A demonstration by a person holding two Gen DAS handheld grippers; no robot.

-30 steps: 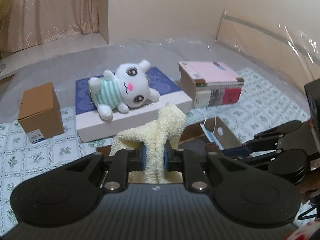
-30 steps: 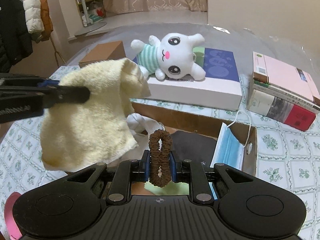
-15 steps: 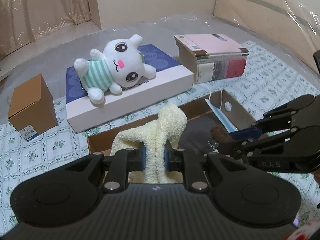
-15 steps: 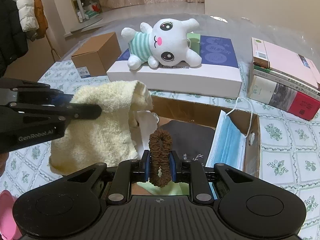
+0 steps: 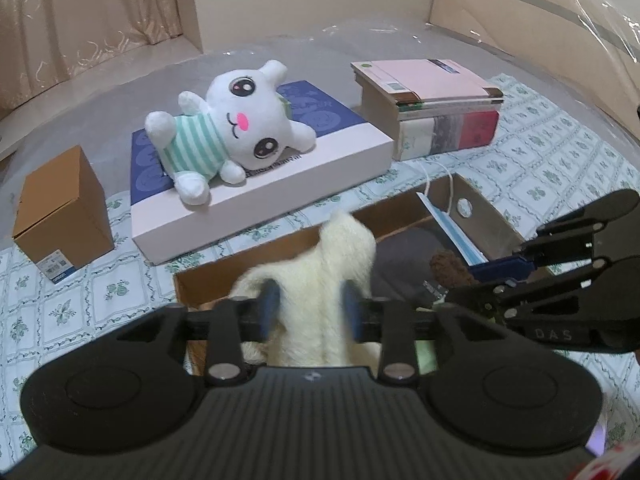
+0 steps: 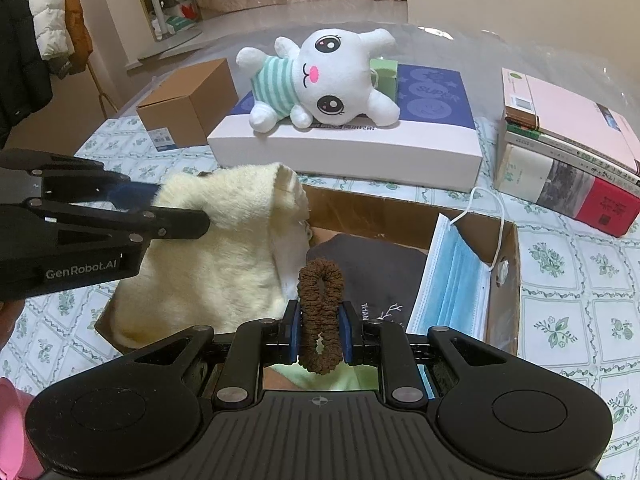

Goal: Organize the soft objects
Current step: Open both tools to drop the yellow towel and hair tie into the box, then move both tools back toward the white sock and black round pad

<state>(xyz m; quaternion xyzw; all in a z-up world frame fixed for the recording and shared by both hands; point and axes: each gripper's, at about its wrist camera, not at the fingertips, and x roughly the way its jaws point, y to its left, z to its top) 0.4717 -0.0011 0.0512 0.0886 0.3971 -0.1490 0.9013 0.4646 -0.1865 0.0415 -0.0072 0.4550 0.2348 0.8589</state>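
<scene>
Since the earlier frame, left gripper (image 5: 308, 312) fingers have parted around the cream towel (image 6: 224, 256), now sagging into the cardboard box (image 6: 508, 248). Right gripper (image 6: 319, 330) pinches the brown scrunchie (image 6: 320, 304) between its fingers, above the box. Plush bunny (image 5: 224, 132) remains outside, beyond both.

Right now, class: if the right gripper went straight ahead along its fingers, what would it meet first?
Probably the dark grey cloth lying in the open cardboard box, just beyond the brown scrunchie that the right gripper holds; depth is uncertain.
</scene>
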